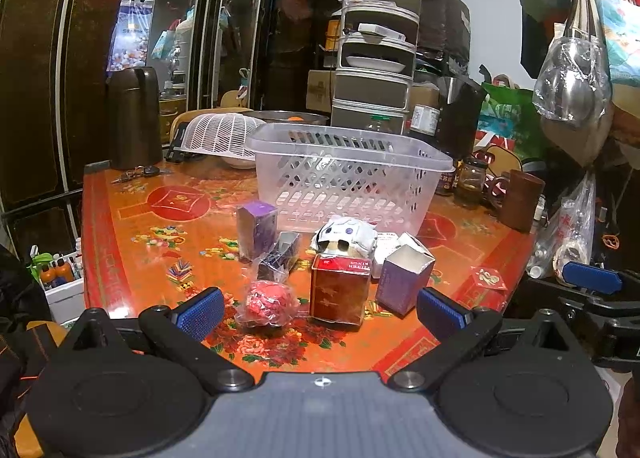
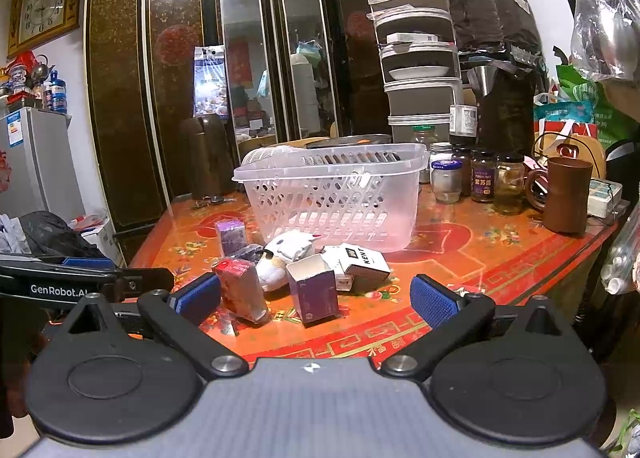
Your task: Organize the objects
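A clear plastic basket (image 1: 344, 174) (image 2: 336, 194) stands on the red patterned table (image 1: 168, 242) (image 2: 480, 258). In front of it lie a red box (image 1: 340, 290) (image 2: 240, 290), an open purple box (image 1: 404, 278) (image 2: 312, 290), an upright purple box (image 1: 256, 230) (image 2: 231, 236), a white plush toy (image 1: 344, 234) (image 2: 284, 254), a wrapped pink item (image 1: 268, 304), a dark foil packet (image 1: 280, 254) and a white KENT pack (image 2: 366, 262). My left gripper (image 1: 320, 314) is open just short of the pink item and red box. My right gripper (image 2: 316, 302) is open around the open purple box area, near the table edge.
Several glass jars (image 2: 480, 178) and a brown mug (image 2: 566, 194) stand right of the basket. A dark thermos (image 1: 132, 118), keys (image 1: 136, 174) and a white strainer (image 1: 220, 134) stand at the back left. A tiered food cover (image 1: 376, 50) rises behind. Bags (image 1: 576, 78) hang at right.
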A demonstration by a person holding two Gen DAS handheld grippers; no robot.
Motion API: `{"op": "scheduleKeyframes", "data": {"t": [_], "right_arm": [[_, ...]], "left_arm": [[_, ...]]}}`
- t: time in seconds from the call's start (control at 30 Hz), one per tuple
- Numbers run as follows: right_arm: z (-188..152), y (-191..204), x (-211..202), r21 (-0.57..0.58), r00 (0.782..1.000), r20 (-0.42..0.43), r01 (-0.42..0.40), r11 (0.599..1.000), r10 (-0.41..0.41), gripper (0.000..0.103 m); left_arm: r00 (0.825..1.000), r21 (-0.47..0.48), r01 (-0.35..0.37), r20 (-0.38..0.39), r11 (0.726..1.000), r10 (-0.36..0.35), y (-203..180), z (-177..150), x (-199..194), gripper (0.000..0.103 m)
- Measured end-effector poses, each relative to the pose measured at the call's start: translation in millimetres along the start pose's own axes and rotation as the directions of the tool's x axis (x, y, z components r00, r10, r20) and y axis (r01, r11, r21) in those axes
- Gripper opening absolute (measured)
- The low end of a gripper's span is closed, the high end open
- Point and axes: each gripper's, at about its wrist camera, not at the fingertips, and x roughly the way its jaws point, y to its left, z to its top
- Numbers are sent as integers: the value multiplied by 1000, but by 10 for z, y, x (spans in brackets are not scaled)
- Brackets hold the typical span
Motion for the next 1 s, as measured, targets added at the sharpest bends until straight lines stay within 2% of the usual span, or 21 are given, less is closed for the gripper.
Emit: {"op": "scheduleKeyframes", "data": {"t": [1.0], "right_arm": [[-45,-26,11,16,1000,8,-9,1000,9,103]], "left_arm": [[1000,-15,4,-17,1000,-4,7,-20,29,103]]}}
